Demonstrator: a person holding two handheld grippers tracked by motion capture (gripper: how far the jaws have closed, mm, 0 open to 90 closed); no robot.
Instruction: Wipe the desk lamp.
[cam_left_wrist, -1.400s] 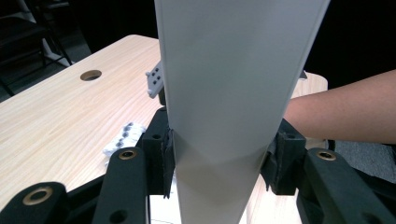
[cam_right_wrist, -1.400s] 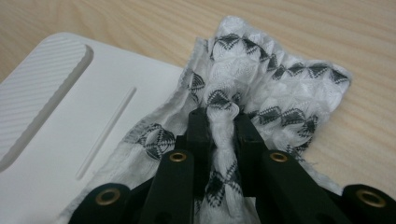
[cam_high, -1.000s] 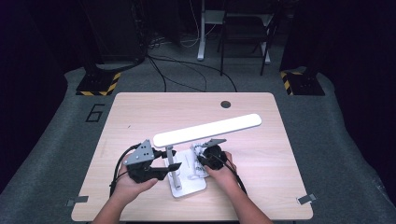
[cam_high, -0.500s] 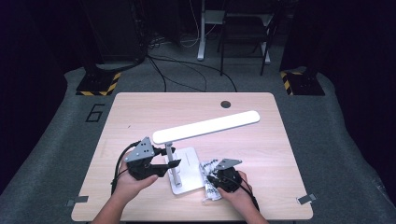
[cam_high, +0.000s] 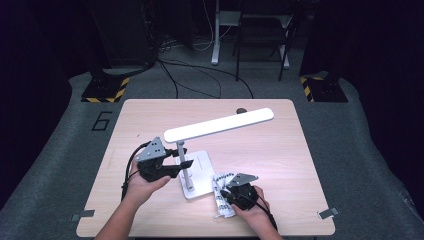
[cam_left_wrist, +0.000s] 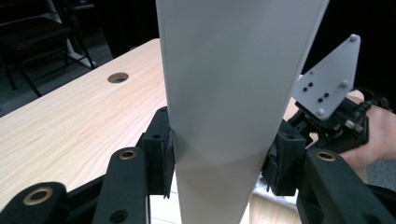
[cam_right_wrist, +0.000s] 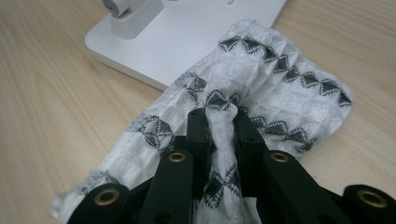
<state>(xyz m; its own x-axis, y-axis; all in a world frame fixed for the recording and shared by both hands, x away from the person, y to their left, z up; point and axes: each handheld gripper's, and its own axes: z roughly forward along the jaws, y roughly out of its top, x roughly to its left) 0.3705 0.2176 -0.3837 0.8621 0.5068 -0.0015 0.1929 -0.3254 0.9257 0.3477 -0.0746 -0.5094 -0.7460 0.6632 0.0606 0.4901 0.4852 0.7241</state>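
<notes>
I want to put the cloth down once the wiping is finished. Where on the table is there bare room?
The table is bare along its far-left part, behind the left gripper, and over the right side, beyond the lamp head's tip. It is crowded at front centre: the lamp base, the cloth and the right gripper sit close together.

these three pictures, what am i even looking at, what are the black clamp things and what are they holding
A person sits at a wooden table and works with a hand-held tool in each hand; each tool ends in two black jaws.

The high view looks down from above. The other two pictures come from small cameras riding on the tools, looking along their jaws.

On the table stands a white desk lamp with a flat base. The left tongs clamp the lamp's wide white arm, which steadies it. The right tongs pinch a bunched white cloth with grey diamonds, lying on the table against the base's edge.
</notes>
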